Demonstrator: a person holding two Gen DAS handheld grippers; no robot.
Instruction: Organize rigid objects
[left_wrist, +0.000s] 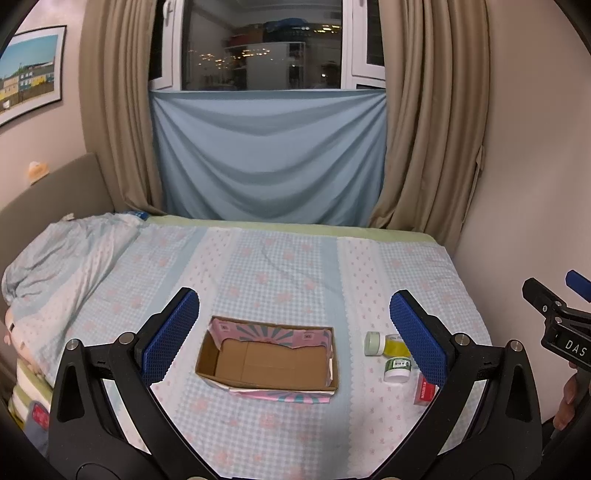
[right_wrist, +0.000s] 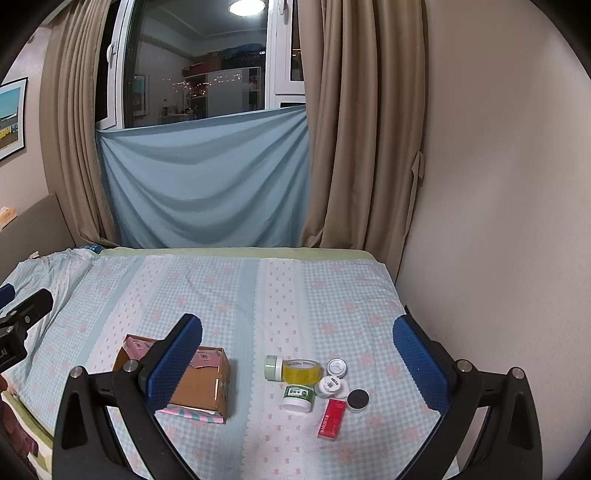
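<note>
An open, empty cardboard box (left_wrist: 267, 360) (right_wrist: 201, 387) lies on the bed. Right of it is a cluster of small items: a yellow tape roll (right_wrist: 301, 370) (left_wrist: 395, 345), a pale green jar (right_wrist: 273, 367) (left_wrist: 373, 343), a green-labelled white jar (right_wrist: 298, 397) (left_wrist: 397, 370), two small white jars (right_wrist: 337, 366) (right_wrist: 330, 386), a black-lidded jar (right_wrist: 357, 400) and a red box (right_wrist: 332, 419) (left_wrist: 424, 392). My left gripper (left_wrist: 293, 334) is open above the box. My right gripper (right_wrist: 297, 360) is open above the cluster. Both are empty.
The bed has a blue checked sheet (right_wrist: 258, 295) with a rumpled quilt (left_wrist: 66, 258) at the left. A wall (right_wrist: 498, 221) runs along the right edge. Curtains (right_wrist: 354, 147) and a blue cloth (left_wrist: 267, 155) hang beyond the far edge.
</note>
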